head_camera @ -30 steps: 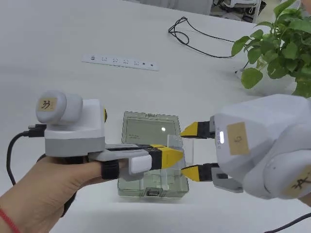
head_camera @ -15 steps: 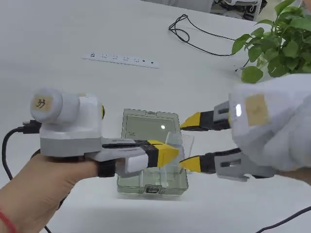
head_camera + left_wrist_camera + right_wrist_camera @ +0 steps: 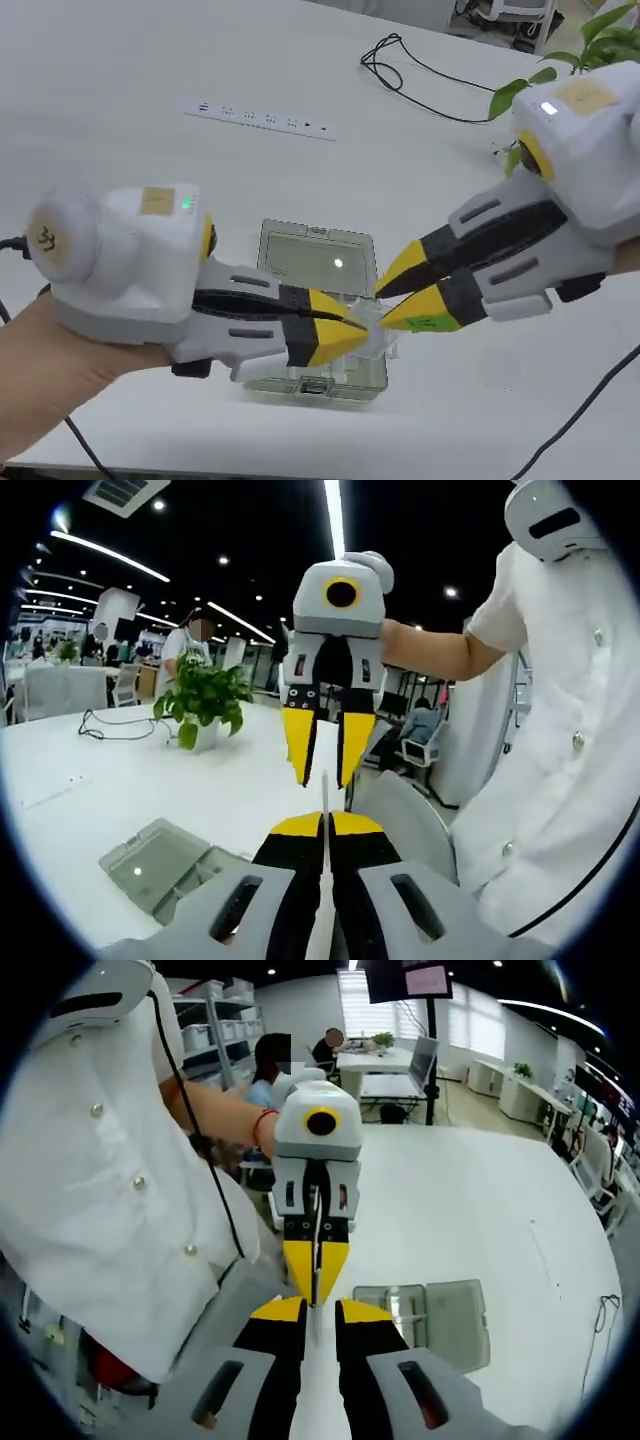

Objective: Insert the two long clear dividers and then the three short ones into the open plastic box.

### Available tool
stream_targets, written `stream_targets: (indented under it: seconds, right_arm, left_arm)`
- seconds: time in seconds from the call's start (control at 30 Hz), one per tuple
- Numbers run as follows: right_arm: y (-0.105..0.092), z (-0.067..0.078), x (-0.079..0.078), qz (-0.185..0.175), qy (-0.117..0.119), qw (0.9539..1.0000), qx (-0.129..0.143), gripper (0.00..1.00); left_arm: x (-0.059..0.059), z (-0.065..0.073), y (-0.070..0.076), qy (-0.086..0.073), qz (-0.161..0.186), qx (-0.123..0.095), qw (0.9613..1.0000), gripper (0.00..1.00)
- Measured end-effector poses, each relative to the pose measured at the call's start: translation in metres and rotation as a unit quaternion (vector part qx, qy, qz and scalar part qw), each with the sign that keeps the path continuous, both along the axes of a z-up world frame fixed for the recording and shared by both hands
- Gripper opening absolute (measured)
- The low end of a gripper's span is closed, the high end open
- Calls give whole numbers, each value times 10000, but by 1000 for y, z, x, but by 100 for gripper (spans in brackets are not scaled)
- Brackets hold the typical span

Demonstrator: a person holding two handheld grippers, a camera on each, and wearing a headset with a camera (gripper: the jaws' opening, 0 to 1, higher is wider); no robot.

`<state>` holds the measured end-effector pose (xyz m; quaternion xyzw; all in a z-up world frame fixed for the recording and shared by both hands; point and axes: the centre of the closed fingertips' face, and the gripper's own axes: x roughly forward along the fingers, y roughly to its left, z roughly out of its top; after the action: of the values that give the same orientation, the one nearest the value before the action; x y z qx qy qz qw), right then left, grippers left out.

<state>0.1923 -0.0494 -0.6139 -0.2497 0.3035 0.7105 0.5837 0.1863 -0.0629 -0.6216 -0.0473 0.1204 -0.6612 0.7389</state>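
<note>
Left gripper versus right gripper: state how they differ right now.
The left gripper has its jaws shut on the clear divider; the right gripper has a gap between its jaws, either side of that divider. The left gripper lies near level, the right gripper slants down. Both have yellow jaw tips and meet over the plastic box.

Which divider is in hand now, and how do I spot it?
On the table, find the tinted box, lid open. Above its near end the left gripper and right gripper meet tip to tip; the divider is the small clear sheet between them, pinched in the left one's shut jaws.
</note>
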Motion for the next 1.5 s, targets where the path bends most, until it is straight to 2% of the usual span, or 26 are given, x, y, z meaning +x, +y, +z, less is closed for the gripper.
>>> stream_targets:
  seconds: [0.33, 0.7, 0.83, 0.93, 1.03, 1.13, 1.27, 1.4, 1.5]
  right_arm:
    - [3, -4, -8, 323, 124, 9994, -91, 3]
    - [6, -7, -9, 290, 124, 9995, -101, 2]
    - [6, -8, -9, 273, 129, 9995, -88, 2]
    - [7, -8, -9, 260, 128, 9995, -88, 2]
    - [7, -10, -8, 239, 99, 9996, -100, 2]
    - [8, -9, -5, 206, 63, 9997, -87, 2]
    - [7, -8, -1, 160, 17, 9998, -81, 2]
    - [4, -9, 9, 21, -72, 9999, -115, 2]
    - [2, -12, 18, -84, -145, 9997, -175, 2]
  left_arm:
    - [-1, -1, 3, -105, -40, -28, 9999, 0]
    - [1, -4, 4, -148, 11, 23, 9999, 0]
    - [0, -5, 5, -107, 28, 14, 9999, 0]
    - [0, -6, 6, -147, 50, 26, 9999, 0]
    - [0, -9, 7, -91, 85, 70, 9999, 0]
    - [0, -14, 10, -41, 136, 169, 9998, 5]
    - [3, -18, 16, -5, 238, 198, 9995, 9]
    - [6, -24, 23, 120, 379, 295, 9988, 16]
    - [10, -31, 30, 122, 505, 404, 9978, 20]
